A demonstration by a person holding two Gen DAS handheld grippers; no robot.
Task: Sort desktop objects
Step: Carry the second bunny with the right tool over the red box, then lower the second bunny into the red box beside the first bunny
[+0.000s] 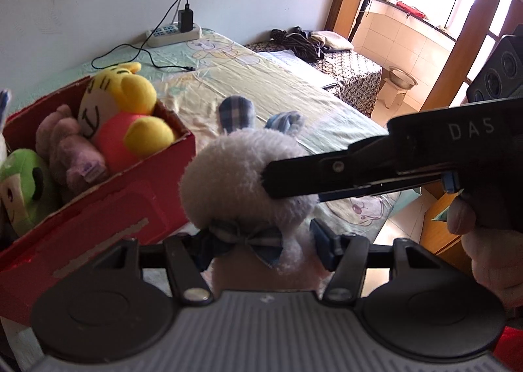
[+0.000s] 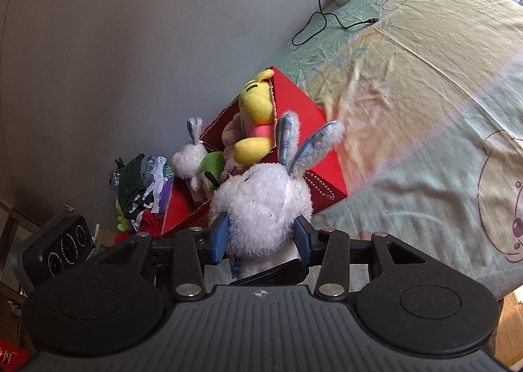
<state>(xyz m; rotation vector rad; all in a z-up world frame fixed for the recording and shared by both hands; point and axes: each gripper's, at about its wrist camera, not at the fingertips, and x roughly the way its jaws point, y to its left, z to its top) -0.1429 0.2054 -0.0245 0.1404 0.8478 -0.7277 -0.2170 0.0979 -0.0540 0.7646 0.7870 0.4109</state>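
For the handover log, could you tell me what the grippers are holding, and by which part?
Both grip the white plush rabbit: the right gripper clamps its head from both sides, and the left gripper holds it at the neck, by the bow tie.

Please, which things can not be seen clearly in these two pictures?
- Rabbit: body hidden by both grippers, both views.
- Second rabbit: cut off by the left edge in the left wrist view.
- Red box: floor hidden by toys.
- Clothes pile: too small to identify.

Box (image 2: 304, 130): sitting on the bed (image 2: 425, 94), by the wall.
Bear (image 2: 256, 123): lying in the box.
Rabbit (image 2: 261, 205): hanging before the box.
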